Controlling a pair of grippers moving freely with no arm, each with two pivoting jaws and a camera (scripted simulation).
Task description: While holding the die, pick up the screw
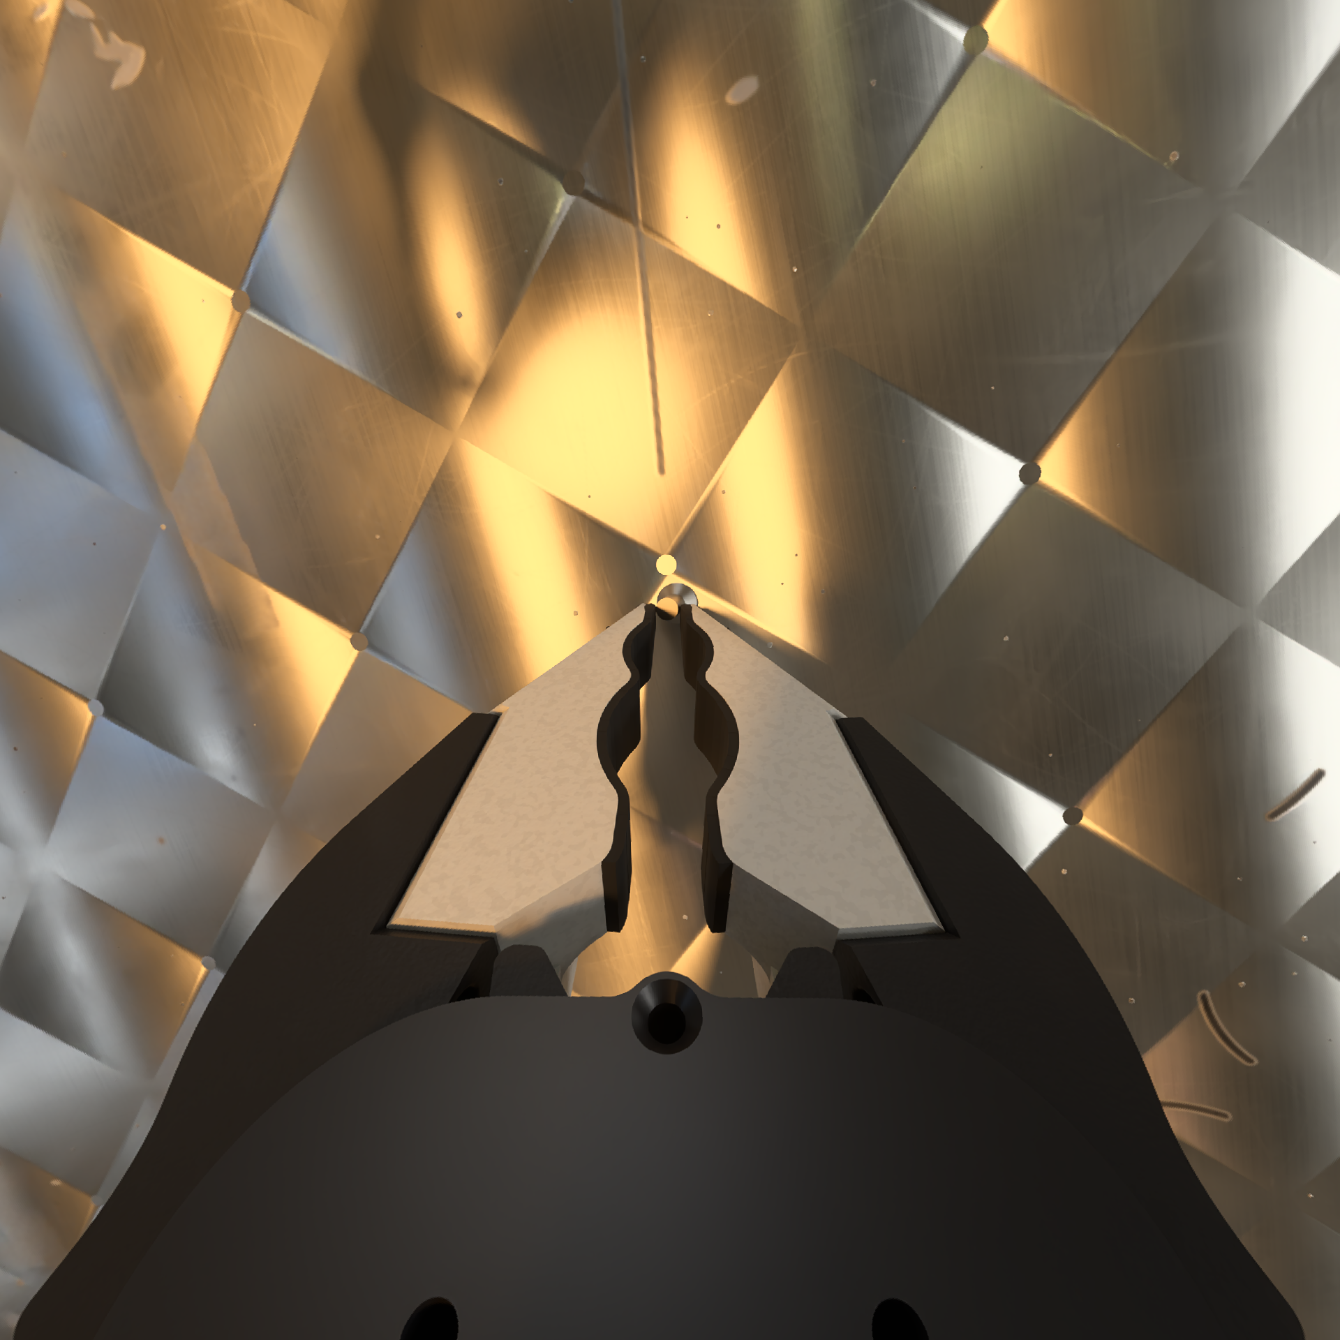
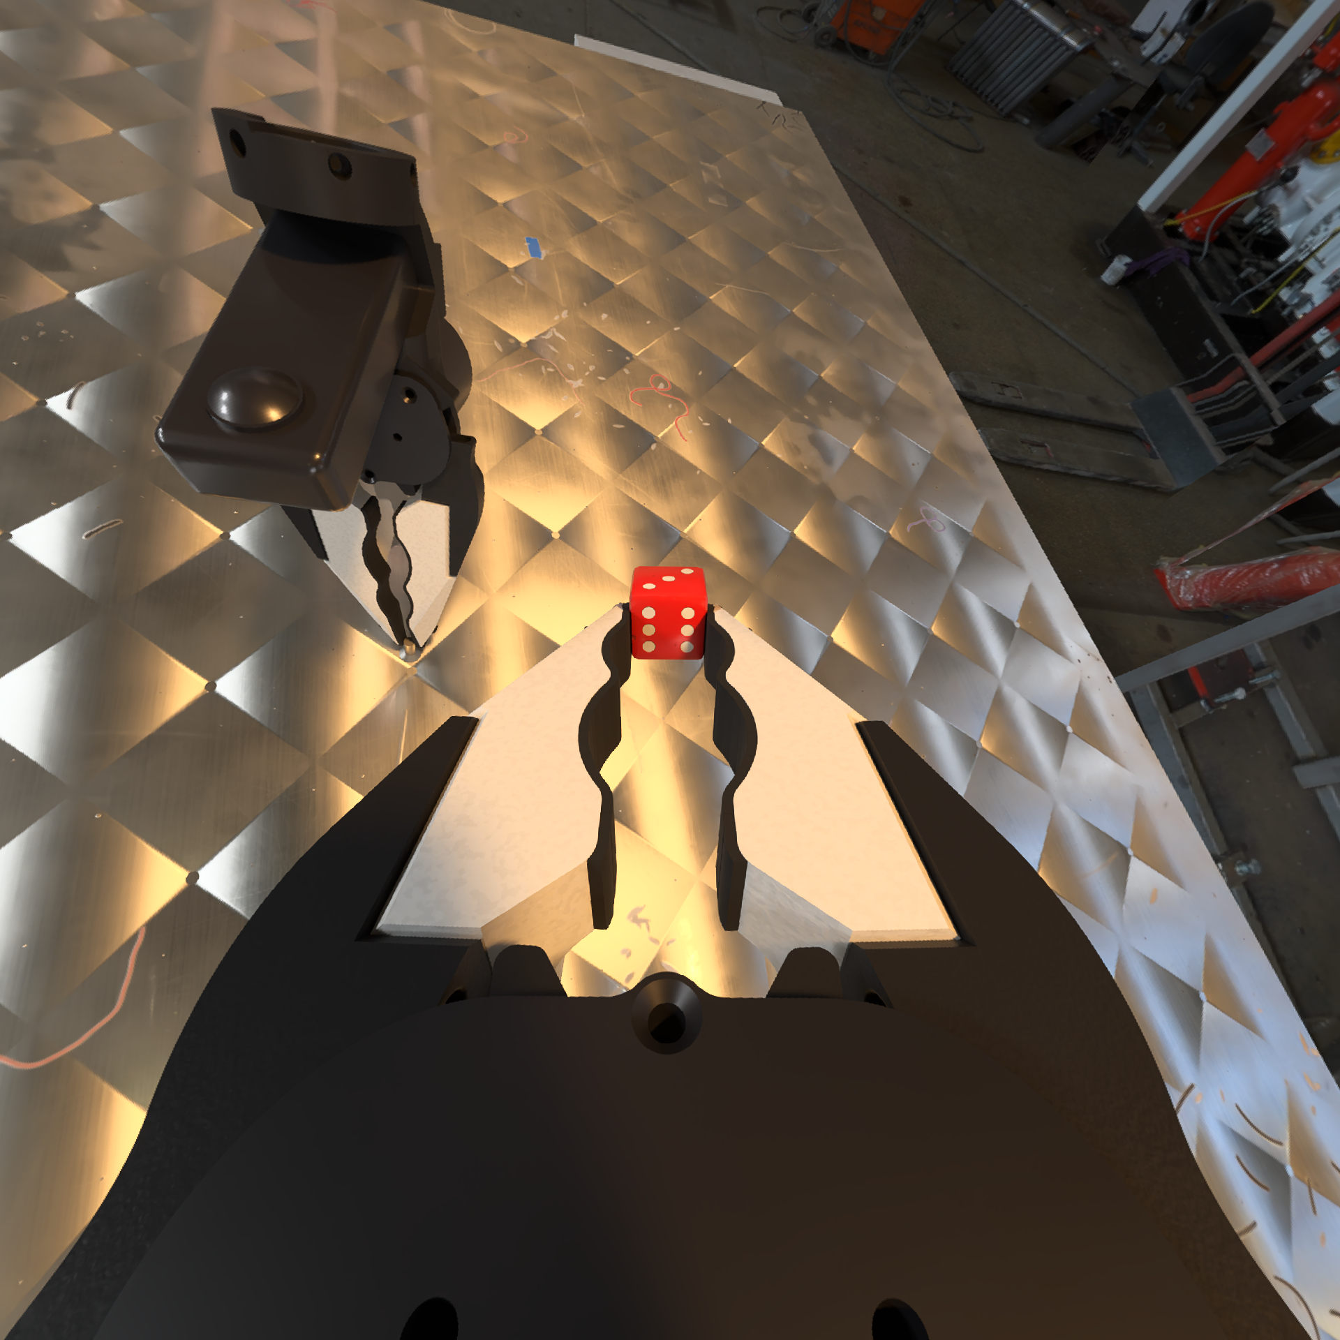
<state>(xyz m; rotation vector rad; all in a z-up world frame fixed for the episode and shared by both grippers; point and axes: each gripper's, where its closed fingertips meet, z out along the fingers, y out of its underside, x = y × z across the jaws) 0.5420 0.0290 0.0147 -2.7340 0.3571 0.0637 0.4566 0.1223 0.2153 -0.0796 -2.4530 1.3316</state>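
Brushed-metal tabletop (image 2: 834, 507) glares gold. Right gripper (image 2: 668, 616), raised, has its jaws clamped on the red die (image 2: 667, 613). Left gripper (image 1: 668, 608), tips down at the tabletop, has narrow jaws pinching the tiny screw (image 1: 676, 599). Next, seemingly, comes a careful straight lift.

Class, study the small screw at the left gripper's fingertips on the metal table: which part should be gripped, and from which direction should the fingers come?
Grip the screw across its narrow body just under the rounded head, coming from above, as the left gripper does. It is tiny and sits low on the metal table, so probably only the very fingertips can close on it; the head's lip should resist slipping.
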